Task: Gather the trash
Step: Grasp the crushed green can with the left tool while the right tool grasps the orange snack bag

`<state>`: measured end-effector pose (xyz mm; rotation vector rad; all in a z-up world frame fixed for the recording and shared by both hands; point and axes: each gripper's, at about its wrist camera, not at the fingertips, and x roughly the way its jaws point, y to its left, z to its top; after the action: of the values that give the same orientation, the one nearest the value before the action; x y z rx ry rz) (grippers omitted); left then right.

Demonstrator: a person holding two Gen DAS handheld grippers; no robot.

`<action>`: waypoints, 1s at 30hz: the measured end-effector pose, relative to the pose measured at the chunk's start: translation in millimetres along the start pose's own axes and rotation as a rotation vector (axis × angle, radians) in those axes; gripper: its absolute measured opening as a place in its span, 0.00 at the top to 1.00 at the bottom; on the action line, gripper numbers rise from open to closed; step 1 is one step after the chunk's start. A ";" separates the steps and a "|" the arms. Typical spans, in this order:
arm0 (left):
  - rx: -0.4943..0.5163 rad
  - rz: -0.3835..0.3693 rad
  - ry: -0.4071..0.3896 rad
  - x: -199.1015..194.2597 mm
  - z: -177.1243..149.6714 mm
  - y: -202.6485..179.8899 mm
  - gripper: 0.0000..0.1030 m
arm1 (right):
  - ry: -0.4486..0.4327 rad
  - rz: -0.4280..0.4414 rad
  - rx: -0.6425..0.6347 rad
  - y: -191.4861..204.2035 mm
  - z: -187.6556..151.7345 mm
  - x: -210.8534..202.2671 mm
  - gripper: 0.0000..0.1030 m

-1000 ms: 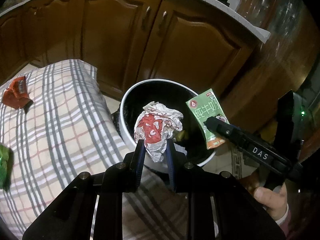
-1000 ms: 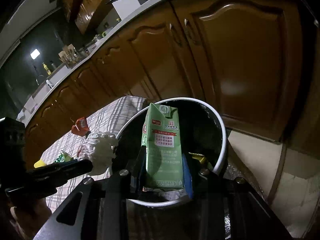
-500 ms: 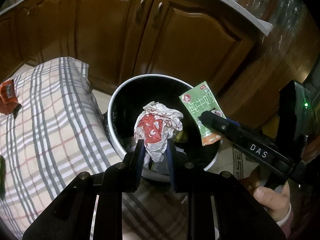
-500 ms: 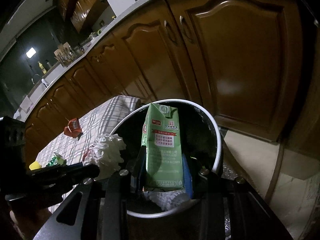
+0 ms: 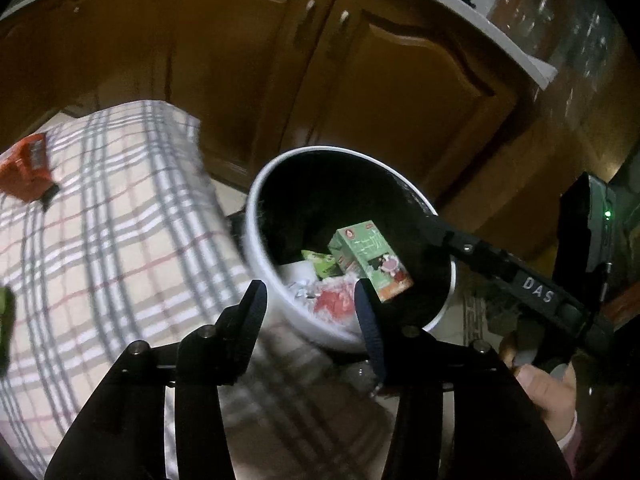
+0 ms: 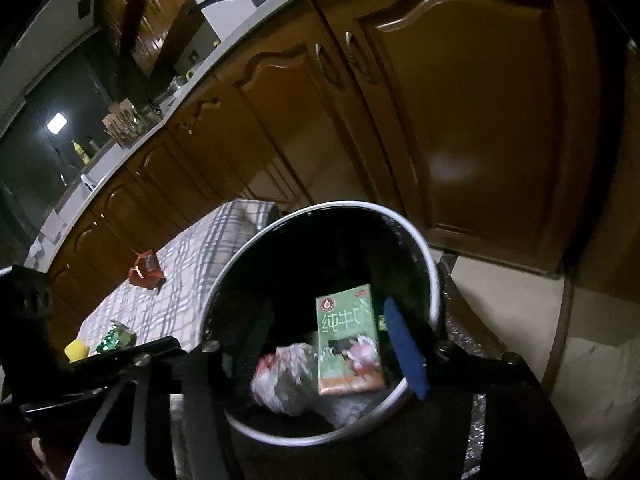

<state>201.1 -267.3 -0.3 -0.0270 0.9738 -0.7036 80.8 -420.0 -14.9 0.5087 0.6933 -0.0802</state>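
Both of my grippers have just let go: a second ago the left gripper [image 5: 308, 308] pinched the crumpled wrapper [image 5: 334, 300] and the right gripper [image 6: 332, 344] clamped the green milk carton [image 6: 350, 346], and now both sets of fingers stand wide with nothing between them. The carton lies tilted inside the white-rimmed bin [image 6: 434, 280], and the wrapper sits low beside it, though it is blurred in both views, so I cannot say whether it has fully settled. I read that as two pieces delivered in one drop. What remains for me is on the plaid cloth [image 5: 120, 220] next to the bin: an orange packet [image 5: 26, 166], a green foil piece [image 6: 116, 338] and something yellow [image 6: 76, 350] near the cloth's edge. Next I would pull both grippers back toward the cloth.
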 end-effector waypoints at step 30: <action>-0.359 0.187 -0.189 -136.7 -91.4 176.4 0.49 | 0.106 0.231 -0.224 177.4 -49.3 47.3 0.20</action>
<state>176.1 -27.5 -8.3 -0.3083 0.8960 -0.3415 130.0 -236.9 -2.1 0.3767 0.7327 0.2407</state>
